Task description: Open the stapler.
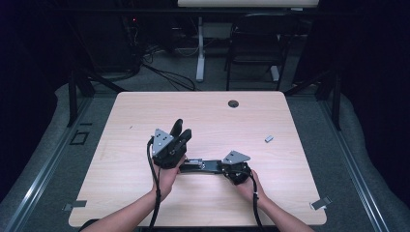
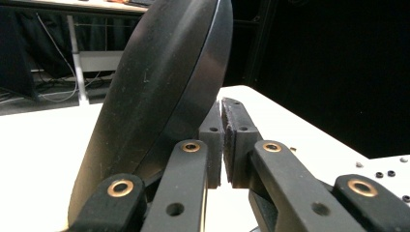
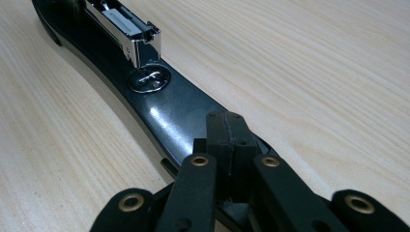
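R gripper point(image 3: 227, 123) has its jaws pressed together, tips resting down on the front end of the stapler base point(image 3: 164, 108), apparently pinning it flat to the table point(image 1: 212, 203); can't tell if anything's pinched between the pads. L gripper point(image 2: 221, 113) also has jaws together w/ nothing between them; the stapler's black top arm point(image 2: 159, 96) stands swung up just beside its left jaw, touching or nearly so. In the high view the L gripper point(image 1: 181, 130) sits at the hinge end and the R gripper point(image 1: 235, 169) at the other, base lying between them. Progress, my read: stapler is already opened, metal staple channel point(image 3: 123, 26) exposed over the anvil plate point(image 3: 150, 78). Left to do: prob. load staples; a small grey piece point(image 1: 269, 138), maybe a staple strip, lies well apart to the R.
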{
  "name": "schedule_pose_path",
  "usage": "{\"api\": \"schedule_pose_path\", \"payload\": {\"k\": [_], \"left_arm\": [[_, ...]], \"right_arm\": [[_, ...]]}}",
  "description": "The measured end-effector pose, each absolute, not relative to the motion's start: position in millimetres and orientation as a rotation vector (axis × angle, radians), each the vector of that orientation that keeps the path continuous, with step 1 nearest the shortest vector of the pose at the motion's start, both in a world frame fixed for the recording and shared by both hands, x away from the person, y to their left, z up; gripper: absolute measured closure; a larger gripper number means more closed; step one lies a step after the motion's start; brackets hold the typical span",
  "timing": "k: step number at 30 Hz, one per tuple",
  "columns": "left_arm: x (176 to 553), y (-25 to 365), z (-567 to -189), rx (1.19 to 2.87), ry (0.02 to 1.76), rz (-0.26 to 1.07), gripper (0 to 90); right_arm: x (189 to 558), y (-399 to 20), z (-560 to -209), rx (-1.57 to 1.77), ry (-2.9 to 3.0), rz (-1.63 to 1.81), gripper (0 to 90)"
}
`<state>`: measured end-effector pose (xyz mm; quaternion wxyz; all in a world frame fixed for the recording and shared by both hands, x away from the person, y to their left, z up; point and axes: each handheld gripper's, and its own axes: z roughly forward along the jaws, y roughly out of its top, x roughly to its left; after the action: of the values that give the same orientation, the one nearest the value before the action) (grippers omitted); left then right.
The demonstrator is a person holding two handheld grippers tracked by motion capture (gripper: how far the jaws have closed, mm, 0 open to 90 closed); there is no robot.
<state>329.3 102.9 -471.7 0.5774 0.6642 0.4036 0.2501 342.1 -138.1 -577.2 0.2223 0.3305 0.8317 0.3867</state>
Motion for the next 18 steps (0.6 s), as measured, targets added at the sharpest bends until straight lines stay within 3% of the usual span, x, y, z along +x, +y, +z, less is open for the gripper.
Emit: {"api": "schedule_pose_path", "payload": {"k": [18], "left_arm": [[327.8, 111.6, -469.8, 1.597, 0.908, 0.627, 87.3]], "right_arm": [[342.1, -137.6, -577.2, 0.910, 2.305, 1.070, 90.0]]}}
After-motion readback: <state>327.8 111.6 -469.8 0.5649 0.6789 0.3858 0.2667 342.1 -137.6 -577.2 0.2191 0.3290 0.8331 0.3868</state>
